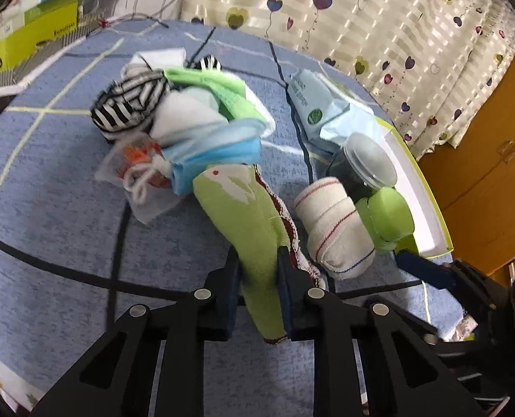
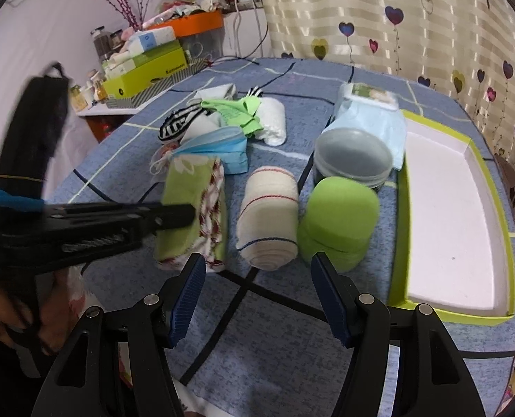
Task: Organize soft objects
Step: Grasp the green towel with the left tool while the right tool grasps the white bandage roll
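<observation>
My left gripper (image 1: pixel 257 264) is shut on a green sock with a white rabbit pattern (image 1: pixel 243 215), which also shows in the right wrist view (image 2: pixel 191 205) lying on the blue cloth. A white bandage roll (image 1: pixel 334 229) (image 2: pixel 268 215) lies beside it, then a green sponge (image 1: pixel 386 219) (image 2: pixel 337 215). My right gripper (image 2: pixel 257 278) is open and empty, just short of the bandage roll. A pile of soft things lies behind: a striped sock (image 1: pixel 129 104), a green cloth (image 1: pixel 222 87), blue face masks (image 1: pixel 215 153).
A green-rimmed white tray (image 2: pixel 445 215) stands at the right. A dark jar with a clear lid (image 2: pixel 351 160) and a wipes packet (image 2: pixel 368 118) sit behind the sponge. Boxes (image 2: pixel 146 66) are stacked at the far left. A curtain hangs behind the table.
</observation>
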Demonstrator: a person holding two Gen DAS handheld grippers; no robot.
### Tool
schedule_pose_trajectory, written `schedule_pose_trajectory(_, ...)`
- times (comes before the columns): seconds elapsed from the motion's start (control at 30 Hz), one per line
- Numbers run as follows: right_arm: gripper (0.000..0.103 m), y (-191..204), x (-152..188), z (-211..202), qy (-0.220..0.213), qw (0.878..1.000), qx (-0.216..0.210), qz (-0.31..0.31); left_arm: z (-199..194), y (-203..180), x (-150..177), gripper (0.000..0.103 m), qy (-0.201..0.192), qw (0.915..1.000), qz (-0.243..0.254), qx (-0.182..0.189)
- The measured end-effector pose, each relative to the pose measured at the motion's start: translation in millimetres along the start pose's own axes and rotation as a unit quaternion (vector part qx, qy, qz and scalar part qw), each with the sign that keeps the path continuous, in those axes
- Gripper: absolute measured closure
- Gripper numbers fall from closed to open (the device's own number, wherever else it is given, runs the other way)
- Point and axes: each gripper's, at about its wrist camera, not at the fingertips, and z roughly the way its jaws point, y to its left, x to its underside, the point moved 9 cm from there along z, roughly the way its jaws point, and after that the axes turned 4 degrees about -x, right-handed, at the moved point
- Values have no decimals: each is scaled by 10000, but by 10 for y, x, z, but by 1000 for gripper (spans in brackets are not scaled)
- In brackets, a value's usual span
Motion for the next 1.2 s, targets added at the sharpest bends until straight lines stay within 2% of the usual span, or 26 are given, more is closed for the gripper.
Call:
schedule_pose_trajectory(0.33, 40, 16, -6, 280, 172, 9996, -47, 210, -189, 130, -107, 83, -286, 9996, 44, -60)
schedule_pose_trajectory(0.47, 40, 175, -62, 216, 38, 9994, -353, 26, -199, 141, -106, 83, -302, 9995, 87, -47)
schedule_pose_trajectory(0.73, 41, 82, -194, 322, 43, 9998, -2, 191, -148, 199, -43, 83, -151, 9998, 92, 23)
schedule_pose_trajectory(0.9, 52, 72, -268, 408, 108, 9995, 290, 103, -100, 226, 3, 83, -53, 9999, 85, 71)
schedule_pose_trajectory(1.07, 53, 37, -272, 507, 252, 9983, 515, 55, -86, 221, 12, 83, -25, 9999, 121, 75)
schedule_pose_trajectory(1.13, 61, 23, -278, 510, 248, 9981, 556, 38, -88, 210, 10, 83, -22, 9999, 141, 77)
schedule_pose_trajectory(1.2, 62, 26, -275, 500, 240, 9982, 545, 18, -106, 187, 14, 83, -44, 9998, 170, 92)
